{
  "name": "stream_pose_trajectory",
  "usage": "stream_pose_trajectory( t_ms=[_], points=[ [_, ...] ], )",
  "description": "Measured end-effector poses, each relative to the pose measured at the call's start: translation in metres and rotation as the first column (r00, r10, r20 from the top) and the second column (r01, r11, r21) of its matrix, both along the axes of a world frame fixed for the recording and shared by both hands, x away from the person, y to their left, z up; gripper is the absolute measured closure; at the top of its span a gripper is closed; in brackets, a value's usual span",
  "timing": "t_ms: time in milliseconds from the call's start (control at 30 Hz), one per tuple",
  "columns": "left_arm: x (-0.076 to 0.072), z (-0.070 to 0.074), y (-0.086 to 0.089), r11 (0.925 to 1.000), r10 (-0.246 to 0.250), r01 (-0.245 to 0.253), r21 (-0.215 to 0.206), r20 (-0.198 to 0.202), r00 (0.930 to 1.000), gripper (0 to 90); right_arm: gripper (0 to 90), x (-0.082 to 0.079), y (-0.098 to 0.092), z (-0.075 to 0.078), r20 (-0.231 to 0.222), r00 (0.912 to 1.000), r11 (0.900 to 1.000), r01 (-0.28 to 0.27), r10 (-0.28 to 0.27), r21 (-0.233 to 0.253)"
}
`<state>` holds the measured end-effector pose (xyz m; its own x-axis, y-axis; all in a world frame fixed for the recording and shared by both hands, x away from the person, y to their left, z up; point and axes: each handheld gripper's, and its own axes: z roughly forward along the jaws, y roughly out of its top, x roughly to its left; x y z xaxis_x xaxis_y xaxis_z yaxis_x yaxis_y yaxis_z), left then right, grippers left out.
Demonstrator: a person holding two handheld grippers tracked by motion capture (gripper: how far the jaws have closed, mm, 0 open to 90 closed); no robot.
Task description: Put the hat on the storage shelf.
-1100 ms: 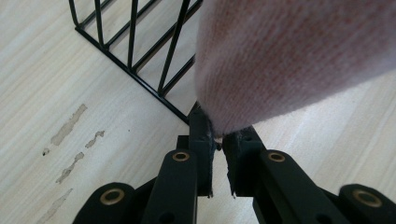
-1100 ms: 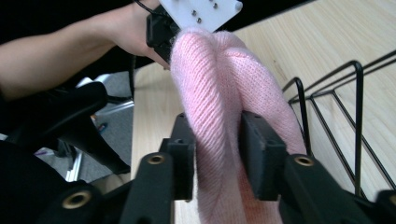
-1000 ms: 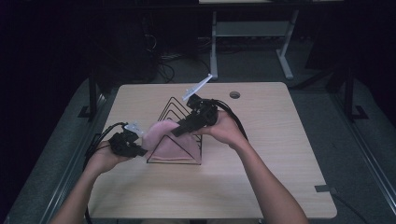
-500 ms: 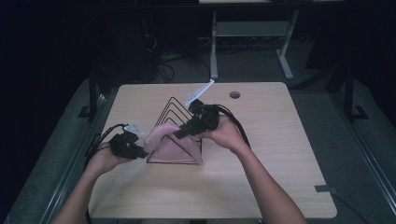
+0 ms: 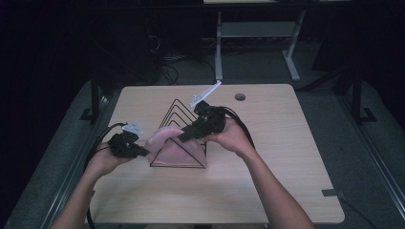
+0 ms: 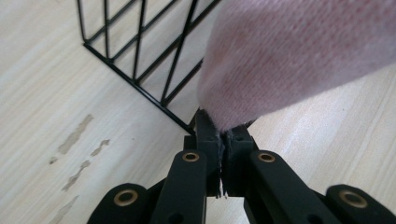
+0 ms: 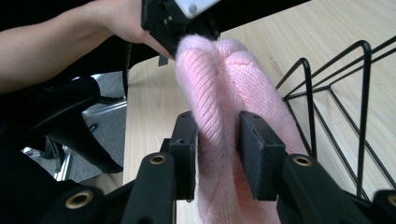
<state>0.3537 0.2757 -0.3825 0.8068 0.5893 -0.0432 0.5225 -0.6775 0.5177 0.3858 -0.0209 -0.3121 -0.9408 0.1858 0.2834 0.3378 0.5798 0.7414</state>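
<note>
Over the near end of the wire rack point(image 5: 184, 119), both the left gripper point(image 5: 143, 151) and the right gripper point(image 5: 184, 137) pinch the pink sock point(image 5: 169, 148).

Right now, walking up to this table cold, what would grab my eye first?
Probably the pink knitted cloth, draped at the front of a black wire rack mid-table. Both hand-held grippers pinch it: the left gripper clamps its edge, the right gripper squeezes a fold. Behind stands a dark room with a metal stand.

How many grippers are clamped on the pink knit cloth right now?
2: the left gripper pinches the pink knit cloth at its edge; the right gripper squeezes its middle over the wire rack.
</note>
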Motion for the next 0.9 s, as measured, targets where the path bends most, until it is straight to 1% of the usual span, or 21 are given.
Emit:
stream_pose_trajectory(
  t_ms=[33, 100, 133, 167, 233, 300, 333, 367, 500, 567, 600, 633, 667, 700, 733, 767, 800, 833, 867, 900],
  points=[
    [0.000, 0.001, 0.001, 1.0000, 0.001, -0.001, 0.007, 0.005, 1.0000, 88.1, 67.7, 0.000, 0.000, 0.000, 0.002, 1.0000, 1.000, 0.001, -0.001, 0.003],
    [0.000, 0.002, 0.001, 1.0000, -0.001, 0.001, 0.008, -0.003, 1.0000, 88.1, 74.6, -0.001, 0.001, 0.002, 0.006, 1.0000, 1.000, 0.000, 0.000, 0.003],
    [-0.001, 0.002, 0.001, 0.9999, 0.000, 0.000, 0.011, -0.005, 1.0000, 88.1, 76.4, -0.001, 0.002, 0.002, 0.011, 0.9999, 1.000, -0.008, 0.008, 0.007],
    [-0.001, 0.002, 0.002, 0.9998, -0.003, 0.003, 0.018, -0.002, 1.0000, 88.1, 77.5, -0.002, 0.003, 0.004, 0.009, 0.9999, 1.000, -0.006, 0.006, 0.002],
    [-0.002, 0.001, 0.001, 0.9997, -0.004, 0.004, 0.022, -0.007, 1.0000, 88.1, 80.0, -0.002, 0.005, 0.005, 0.021, 0.9997, 1.000, -0.012, 0.012, -0.004],
    [-0.001, -0.002, 0.000, 0.9988, -0.009, 0.009, 0.047, -0.011, 0.9999, 88.1, 81.4, -0.001, 0.007, 0.004, 0.015, 0.9998, 1.000, -0.012, 0.012, -0.009],
    [0.000, -0.003, 0.000, 0.9987, -0.010, 0.010, 0.050, -0.015, 0.9998, 88.1, 81.4, -0.001, 0.007, 0.004, 0.015, 0.9998, 1.000, -0.012, 0.012, -0.009],
    [0.000, -0.006, -0.001, 0.9986, -0.009, 0.010, 0.053, -0.018, 0.9998, 88.1, 81.6, -0.001, 0.008, 0.001, 0.010, 0.9999, 1.000, -0.011, 0.011, -0.026],
    [0.000, -0.010, -0.004, 0.9977, -0.022, 0.024, 0.063, -0.026, 0.9994, 88.0, 81.7, 0.001, 0.008, -0.002, 0.002, 0.9999, 1.000, -0.012, 0.012, -0.011],
    [0.000, -0.009, -0.004, 0.9976, -0.022, 0.024, 0.065, -0.027, 0.9994, 88.0, 81.4, 0.001, 0.008, -0.002, 0.000, 0.9999, 1.000, -0.014, 0.014, -0.009],
    [0.001, -0.009, -0.003, 0.9975, -0.022, 0.024, 0.066, -0.025, 0.9994, 88.0, 80.7, 0.001, 0.008, -0.002, -0.008, 0.9999, 1.000, -0.011, 0.011, -0.010],
    [0.001, -0.008, -0.003, 0.9975, -0.023, 0.025, 0.066, -0.025, 0.9994, 87.9, 78.1, 0.001, 0.007, -0.002, 0.001, 0.9999, 1.000, -0.012, 0.012, -0.010],
    [0.000, -0.008, -0.002, 0.9977, -0.023, 0.024, 0.064, -0.025, 0.9994, 87.7, 72.8, 0.001, 0.007, -0.002, -0.002, 1.0000, 1.000, -0.009, 0.009, -0.009],
    [0.000, -0.007, -0.002, 0.9980, -0.024, 0.025, 0.059, -0.019, 0.9995, 85.9, 65.0, 0.001, 0.004, -0.001, -0.010, 0.9999, 1.000, -0.006, 0.006, 0.001],
    [-0.001, -0.007, -0.001, 0.9983, -0.025, 0.026, 0.052, -0.016, 0.9996, 85.9, 65.0, 0.001, 0.004, -0.001, -0.010, 0.9999, 1.000, -0.006, 0.006, 0.001],
    [-0.001, -0.006, 0.000, 0.9982, -0.033, 0.033, 0.049, -0.017, 0.9993, 84.1, 63.2, 0.001, 0.001, 0.000, -0.011, 0.9999, 1.000, -0.004, 0.004, 0.009],
    [-0.002, -0.005, 0.000, 0.9989, -0.026, 0.027, 0.039, -0.017, 0.9995, 81.6, 60.2, 0.000, -0.002, 0.002, -0.018, 0.9998, 1.000, 0.007, -0.007, 0.015],
    [-0.001, -0.005, 0.002, 0.9992, -0.028, 0.029, 0.030, -0.022, 0.9994, 79.3, 58.0, -0.001, -0.005, 0.002, -0.012, 0.9997, 1.000, 0.021, -0.021, 0.021],
    [-0.001, -0.005, 0.002, 0.9993, -0.029, 0.029, 0.023, -0.024, 0.9993, 78.0, 56.9, -0.002, -0.009, 0.003, -0.012, 0.9996, 0.999, 0.028, -0.027, 0.021],
    [-0.002, -0.004, 0.003, 0.9996, -0.021, 0.021, 0.019, -0.024, 0.9995, 75.6, 53.7, -0.002, -0.017, 0.003, -0.023, 0.9990, 0.999, 0.039, -0.038, 0.030]
  ],
)
